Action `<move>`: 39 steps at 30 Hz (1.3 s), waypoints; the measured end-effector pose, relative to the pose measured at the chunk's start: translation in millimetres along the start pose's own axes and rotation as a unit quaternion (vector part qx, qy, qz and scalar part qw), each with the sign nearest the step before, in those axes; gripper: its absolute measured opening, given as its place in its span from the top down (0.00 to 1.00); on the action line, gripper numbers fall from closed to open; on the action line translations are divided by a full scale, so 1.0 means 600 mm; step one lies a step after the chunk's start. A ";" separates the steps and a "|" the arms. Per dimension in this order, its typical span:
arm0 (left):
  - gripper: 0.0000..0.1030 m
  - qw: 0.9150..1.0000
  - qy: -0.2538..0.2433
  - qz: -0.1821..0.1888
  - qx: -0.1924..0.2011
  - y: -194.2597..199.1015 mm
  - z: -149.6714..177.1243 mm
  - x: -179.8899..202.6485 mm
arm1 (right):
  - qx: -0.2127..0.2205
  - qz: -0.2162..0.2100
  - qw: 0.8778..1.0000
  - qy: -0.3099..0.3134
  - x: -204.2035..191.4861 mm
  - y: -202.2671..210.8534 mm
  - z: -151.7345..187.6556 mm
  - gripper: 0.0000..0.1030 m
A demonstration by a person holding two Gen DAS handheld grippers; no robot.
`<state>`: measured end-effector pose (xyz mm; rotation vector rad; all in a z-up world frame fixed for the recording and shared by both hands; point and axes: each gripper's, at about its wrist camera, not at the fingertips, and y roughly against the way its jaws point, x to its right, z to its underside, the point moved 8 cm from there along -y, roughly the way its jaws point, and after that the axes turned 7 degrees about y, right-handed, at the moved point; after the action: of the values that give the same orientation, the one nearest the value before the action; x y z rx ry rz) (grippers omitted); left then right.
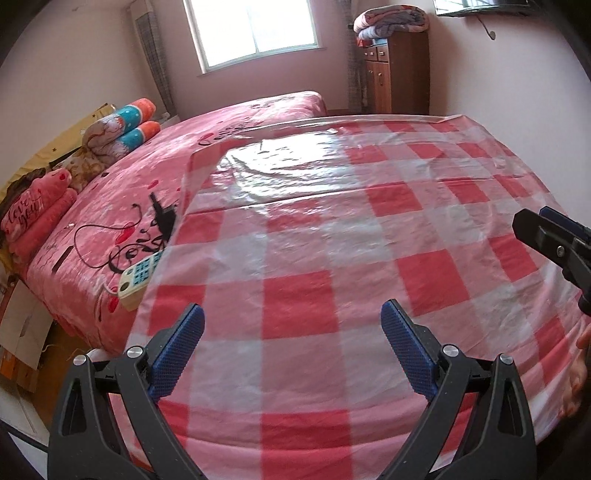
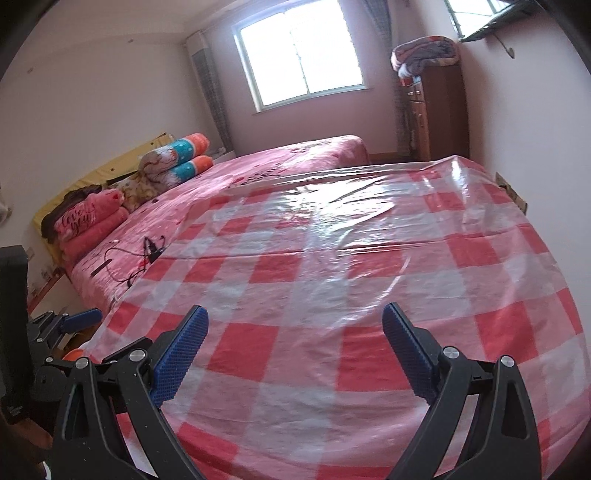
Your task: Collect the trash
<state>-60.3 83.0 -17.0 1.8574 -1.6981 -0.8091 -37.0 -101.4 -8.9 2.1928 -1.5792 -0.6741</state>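
At the far left we see folded pink quilts and rolled blankets stacked along the wall side of the bed; the lowest parts are cut by the edge of the left wrist view. On the pink bedsheet lies a black cable with a plug, and near it a pale remote control, partly hidden under the edge of the checked plastic cloth. In the right wrist view the remote is not visible to us.

The red and white cloth covers the table in front of both cameras, and strong glare from the window washes out its far part. We cannot make out any trash on the cloth or on the bed in either view.

Our left gripper hangs above the near part of the cloth with its blue pads wide apart and nothing between them. Our right gripper is the same, spread wide and empty above the cloth; in the left wrist view only its tip enters from the right border.

At the right a brown cabinet stands by the wall with a folded blanket on top.
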 end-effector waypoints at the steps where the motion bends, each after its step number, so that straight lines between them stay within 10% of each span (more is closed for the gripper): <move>1: 0.06 1.000 -0.002 0.002 0.001 -0.001 -0.002 0.006 | 0.001 0.004 1.000 -0.003 0.008 0.001 0.000 0.09; 39: 0.06 0.998 -0.028 0.054 0.014 -0.032 -0.045 0.155 | 0.008 0.077 0.997 -0.026 0.123 0.022 -0.001 0.09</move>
<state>-23.2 -8.4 -20.7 1.7597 -1.8363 -0.8030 -27.6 -175.7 -14.0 2.0548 -1.7642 -0.6780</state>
